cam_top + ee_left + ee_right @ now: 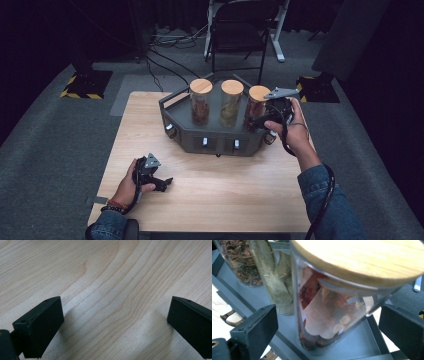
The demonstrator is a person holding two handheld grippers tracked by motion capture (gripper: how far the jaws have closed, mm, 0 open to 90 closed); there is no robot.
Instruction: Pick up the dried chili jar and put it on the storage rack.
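Right claw (257, 120) spread wide around the rightmost jar (342, 297) on the grey rack (185, 132), gripping nothing. Left claw (162, 183) gaping and empty, low over the bench (112, 277).

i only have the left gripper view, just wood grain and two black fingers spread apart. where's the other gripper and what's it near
Observer: The right gripper is up at the rightmost jar on the dark tray, at the table's far side.
Operator: has it grabbed the jar
Observer: Not yet. In the right gripper view its fingers stand wide on either side of the jar, with gaps showing.
Operator: what's in that jar
Observer: Reddish dried pieces, under a wooden lid.
Operator: any other jars
Observer: Two more on the tray: a middle jar of pale green leaves and a left jar of dark brown pieces.
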